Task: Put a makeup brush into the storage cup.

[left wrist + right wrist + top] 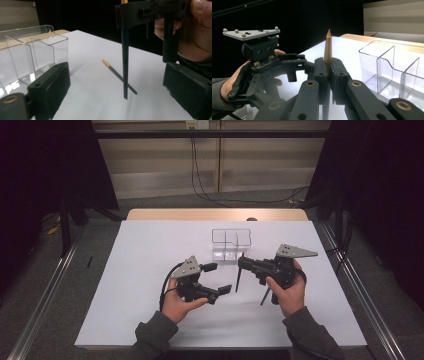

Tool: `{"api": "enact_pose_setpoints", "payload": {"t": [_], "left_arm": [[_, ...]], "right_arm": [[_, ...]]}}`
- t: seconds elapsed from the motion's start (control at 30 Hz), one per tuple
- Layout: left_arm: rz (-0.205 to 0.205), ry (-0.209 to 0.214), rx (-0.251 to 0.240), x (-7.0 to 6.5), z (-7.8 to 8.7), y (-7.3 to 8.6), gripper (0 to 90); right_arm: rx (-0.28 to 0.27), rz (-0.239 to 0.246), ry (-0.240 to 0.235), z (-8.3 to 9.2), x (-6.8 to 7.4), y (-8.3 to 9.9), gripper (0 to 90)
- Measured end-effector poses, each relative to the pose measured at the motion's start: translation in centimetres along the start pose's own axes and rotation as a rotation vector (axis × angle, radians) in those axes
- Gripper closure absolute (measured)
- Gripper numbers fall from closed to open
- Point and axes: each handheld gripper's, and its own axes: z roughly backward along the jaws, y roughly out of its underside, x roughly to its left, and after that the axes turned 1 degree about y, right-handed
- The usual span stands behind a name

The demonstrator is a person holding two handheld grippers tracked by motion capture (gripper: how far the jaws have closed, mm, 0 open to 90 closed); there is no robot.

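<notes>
A: Gripping hard, the right gripper (pixel 242 261) has its two black jaws clamped on a dark pencil with a tan sharpened tip (pixel 328 51), holding it upright.

B: Where does that put it against the clear plastic divided organiser box (pixel 230 245)?

A: Just in front of the box, on the person's side, a little toward its right end. In the high view the held pencil (pixel 238 276) hangs down from the jaws to the white table sheet (pixel 150 250), close to the box's front wall but apart from it.

B: And the point?

A: Up. The right gripper view shows the tan cone rising above the jaw pads, with the box (pixel 392 70) just beside it.

B: The left gripper?

A: The left gripper (pixel 218 277) has its jaws spread wide, nothing between them. It sits nearer the person than the box, toward the box's left end, and faces the held pencil.

B: So its own view looks at that pencil?

A: Yes, the shaft (pixel 125 62) stands between the two open jaws, farther off, lower end on or just above the sheet; I cannot tell which.

B: Anything else down there?

A: A second dark pencil with an orange end (pixel 117 75) lies flat on the sheet, passing right behind the upright one's foot, farther out from the box (pixel 32 52).
</notes>
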Motion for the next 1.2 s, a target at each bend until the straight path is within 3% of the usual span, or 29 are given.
{"api": "enact_pose_setpoints", "payload": {"t": [0.13, 0.23, 0.33, 0.43, 0.7, 1.2], "left_arm": [[0.039, 0.008, 0.001, 0.2, 0.6, 0.0, 3.6], [0.013, 0.033, 0.017, 0.5, 1.4, -0.1, 1.2], [-0.034, 0.032, 0.021, 0.3, 2.1, -0.1, 0.2], [-0.048, 0.039, 0.014, 0.4, 2.9, -0.1, 0.0], [-0.072, -0.002, 0.041, 0.9, 5.0, 0.2, 0.0], [-0.028, -0.057, 0.037, 1.5, 7.9, 1.2, 0.5]], "right_arm": [[0.000, 0.007, 0.001, 0.1, 0.0, 0.0, 85.4], [-0.003, 0.011, 0.005, 0.1, -0.1, 0.0, 85.4], [-0.004, 0.016, 0.009, 0.2, -0.1, -0.1, 85.4], [-0.004, 0.008, 0.008, 0.3, -0.1, -0.1, 85.4], [-0.003, 0.014, 0.004, 0.3, -0.2, 0.0, 85.4], [-0.002, 0.023, 0.007, 0.5, -0.4, -0.1, 85.4]]}}
